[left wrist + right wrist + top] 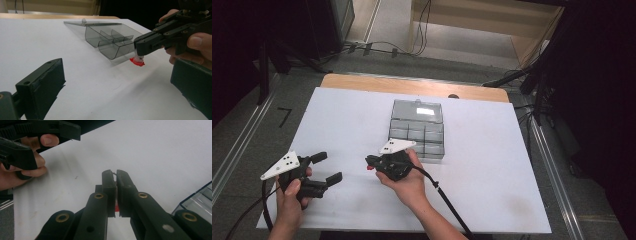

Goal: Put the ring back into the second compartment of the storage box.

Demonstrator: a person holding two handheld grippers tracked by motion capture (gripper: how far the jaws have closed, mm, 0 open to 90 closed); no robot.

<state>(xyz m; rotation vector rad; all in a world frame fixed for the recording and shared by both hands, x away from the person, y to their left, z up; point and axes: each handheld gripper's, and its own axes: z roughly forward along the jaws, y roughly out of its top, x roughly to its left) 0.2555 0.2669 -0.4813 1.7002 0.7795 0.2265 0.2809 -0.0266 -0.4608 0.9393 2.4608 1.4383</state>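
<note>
My right gripper (370, 162) is shut on a small red-and-clear piece (370, 168), just off the white sheet and in front of the box's near left corner. In the left gripper view the piece (137, 61) hangs from the right gripper's (139, 48) closed tips, its red part lowest. Between the closed jaws of my right gripper (115, 173) shows a sliver of red (116, 208). A clear grey compartment box (417, 131) lies open mid-table, lid folded back, its several compartments (110, 41) looking bare. My left gripper (328, 167) rests at the near left, open, jaws wide apart (118, 72), nothing between them.
A white sheet (337, 120) covers most of the wooden table (412, 85), whose far edge shows as a bare strip. Cables trail from both grippers off the near edge. Beyond the table are floor cables and dark stands (532, 75) at the far right.
</note>
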